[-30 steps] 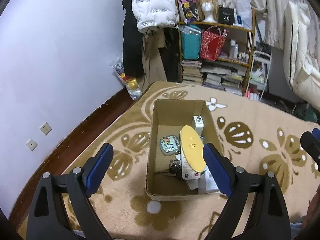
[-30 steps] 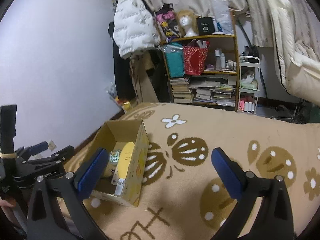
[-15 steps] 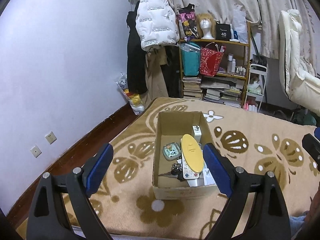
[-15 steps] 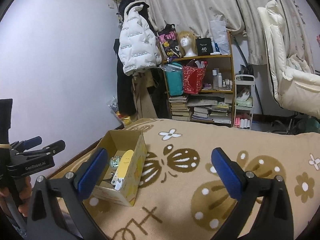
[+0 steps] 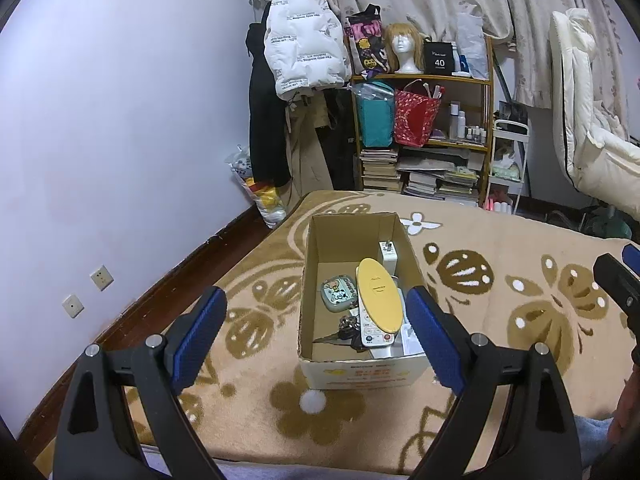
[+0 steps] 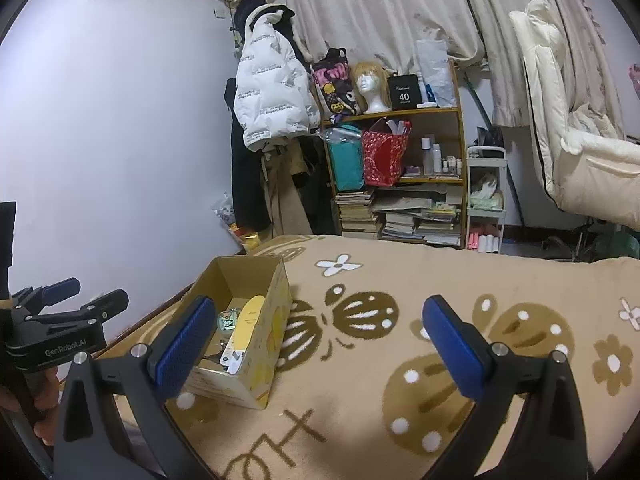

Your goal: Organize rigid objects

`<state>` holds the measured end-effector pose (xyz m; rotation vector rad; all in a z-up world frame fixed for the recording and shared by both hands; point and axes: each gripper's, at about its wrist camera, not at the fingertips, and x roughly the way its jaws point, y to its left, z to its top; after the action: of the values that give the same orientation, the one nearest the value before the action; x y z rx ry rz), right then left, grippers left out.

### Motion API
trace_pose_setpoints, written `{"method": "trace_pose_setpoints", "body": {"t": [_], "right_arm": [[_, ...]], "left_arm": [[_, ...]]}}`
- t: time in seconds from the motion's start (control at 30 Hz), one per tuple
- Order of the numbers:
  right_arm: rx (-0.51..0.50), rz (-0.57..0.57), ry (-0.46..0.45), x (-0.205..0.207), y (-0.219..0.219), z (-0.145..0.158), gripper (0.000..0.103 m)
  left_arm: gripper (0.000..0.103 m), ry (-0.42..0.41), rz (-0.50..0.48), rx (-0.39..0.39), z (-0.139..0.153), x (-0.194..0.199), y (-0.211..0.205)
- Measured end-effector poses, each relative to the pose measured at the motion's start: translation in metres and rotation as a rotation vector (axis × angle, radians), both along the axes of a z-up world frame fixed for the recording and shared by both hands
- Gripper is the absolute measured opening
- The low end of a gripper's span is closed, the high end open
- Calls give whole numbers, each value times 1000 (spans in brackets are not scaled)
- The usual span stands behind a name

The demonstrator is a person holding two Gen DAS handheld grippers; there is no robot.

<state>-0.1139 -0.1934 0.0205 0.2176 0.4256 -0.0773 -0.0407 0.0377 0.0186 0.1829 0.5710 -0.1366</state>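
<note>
An open cardboard box [image 5: 316, 264] [image 6: 276, 312] sits on the tan patterned blanket. Inside it lie a yellow oval case [image 5: 378, 294] [image 6: 246, 322], a white remote [image 5: 370, 330], a white charger [image 5: 387, 254], a small green tin [image 5: 339, 294] and dark keys [image 5: 346, 326]. My left gripper [image 5: 316, 330] is open, held above and in front of the box, with nothing between its blue pads. My right gripper [image 6: 316, 344] is open too, to the right of the box over bare blanket. The left gripper [image 6: 80, 300] shows at the right wrist view's left edge.
The blanket [image 5: 500, 288] spreads wide to the right of the box. Behind it stand a bookshelf [image 5: 432, 140] with bags and books, hanging coats [image 5: 300, 52] and a white cart [image 5: 506, 160]. A purple wall [image 5: 120, 120] and wooden floor strip [image 5: 168, 292] run along the left.
Both grippers have lifted and drawn back from the box, so it looks smaller and the room rises into view. The box contents have not moved.
</note>
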Motion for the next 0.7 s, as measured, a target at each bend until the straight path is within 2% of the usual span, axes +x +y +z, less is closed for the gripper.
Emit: {"method": "trace_pose_setpoints", "body": {"t": [0.27, 0.7], "right_arm": [[-11, 23, 2, 1, 0, 1, 103], [-14, 24, 8, 5, 2, -2, 103]], "left_arm": [[91, 17, -7, -15, -1, 2, 1], [91, 17, -19, 3, -5, 1, -3]]}}
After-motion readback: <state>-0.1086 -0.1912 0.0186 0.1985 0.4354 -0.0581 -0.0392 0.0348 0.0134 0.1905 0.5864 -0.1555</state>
